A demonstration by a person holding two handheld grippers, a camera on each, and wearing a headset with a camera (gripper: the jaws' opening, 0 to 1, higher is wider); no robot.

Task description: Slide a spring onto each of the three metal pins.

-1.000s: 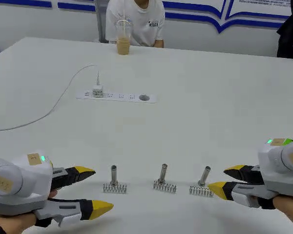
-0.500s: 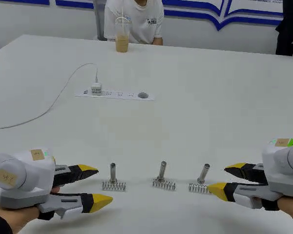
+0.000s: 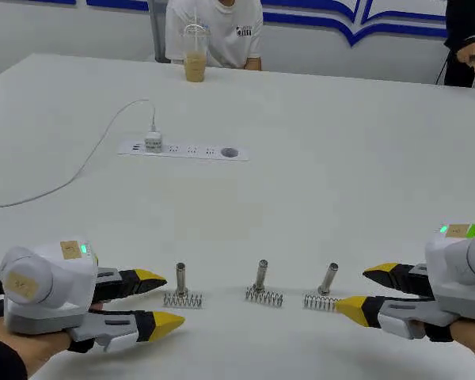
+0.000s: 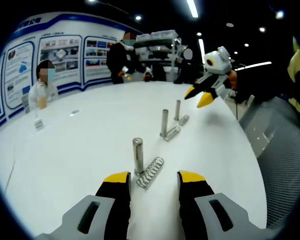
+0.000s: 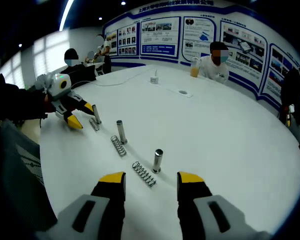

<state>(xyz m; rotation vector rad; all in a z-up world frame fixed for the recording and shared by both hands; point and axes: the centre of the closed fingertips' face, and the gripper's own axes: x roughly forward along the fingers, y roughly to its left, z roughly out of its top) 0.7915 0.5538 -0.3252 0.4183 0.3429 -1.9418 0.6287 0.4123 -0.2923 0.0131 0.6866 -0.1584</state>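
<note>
Three metal pins stand upright in a row near the table's front: left pin [image 3: 180,279], middle pin [image 3: 261,274], right pin [image 3: 330,277]. A spring lies flat in front of each: left spring [image 3: 182,299], middle spring [image 3: 264,296], right spring [image 3: 320,302]. My left gripper [image 3: 165,299] is open just left of the left spring [image 4: 150,172] and pin [image 4: 137,155]. My right gripper [image 3: 358,288] is open just right of the right spring [image 5: 143,173] and pin [image 5: 157,160]. Neither gripper holds anything.
A white power strip [image 3: 182,150] with a plugged-in charger and a cable lies mid-table. A drink cup [image 3: 194,63] stands at the far edge in front of a seated person. The white table [image 3: 340,182] stretches wide around the pins.
The head camera has tilted a little. The left gripper has edged slightly toward the left spring. Pins, springs and the right gripper keep their places.
</note>
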